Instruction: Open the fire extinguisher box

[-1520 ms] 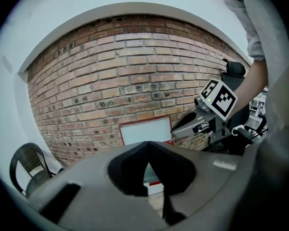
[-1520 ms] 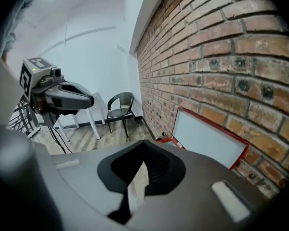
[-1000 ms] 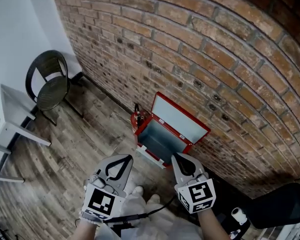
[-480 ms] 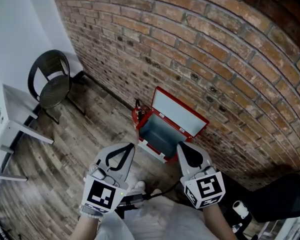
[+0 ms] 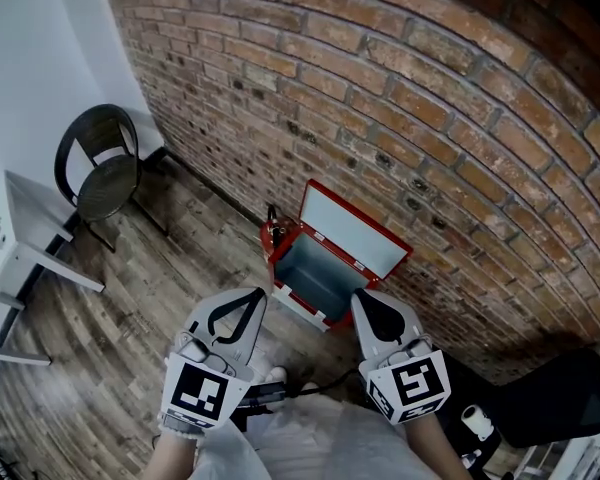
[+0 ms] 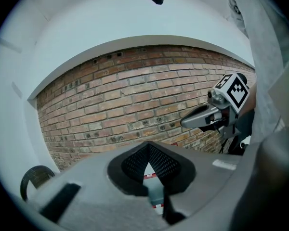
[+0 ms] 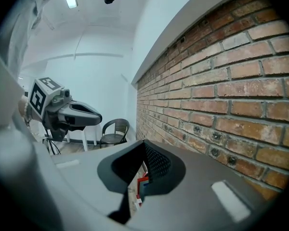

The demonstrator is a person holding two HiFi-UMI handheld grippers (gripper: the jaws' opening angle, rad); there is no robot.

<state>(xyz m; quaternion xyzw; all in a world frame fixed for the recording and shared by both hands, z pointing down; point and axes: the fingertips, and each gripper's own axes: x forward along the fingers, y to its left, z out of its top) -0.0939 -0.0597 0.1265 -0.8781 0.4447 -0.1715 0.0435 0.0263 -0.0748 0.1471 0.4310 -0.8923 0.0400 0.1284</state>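
Tongs seemingly shut; plank floor, brick wall

The fire extinguisher box looked like smooth red-painted metal, pale and matt inside; the wall was rough bare brick, the floor matt weathered wood planks, the chair dark weave

Wood-plank floor below a brick wall. On it stood the red fire extinguisher box (lid raised), an extinguisher just beside it, a black chair and a white table.
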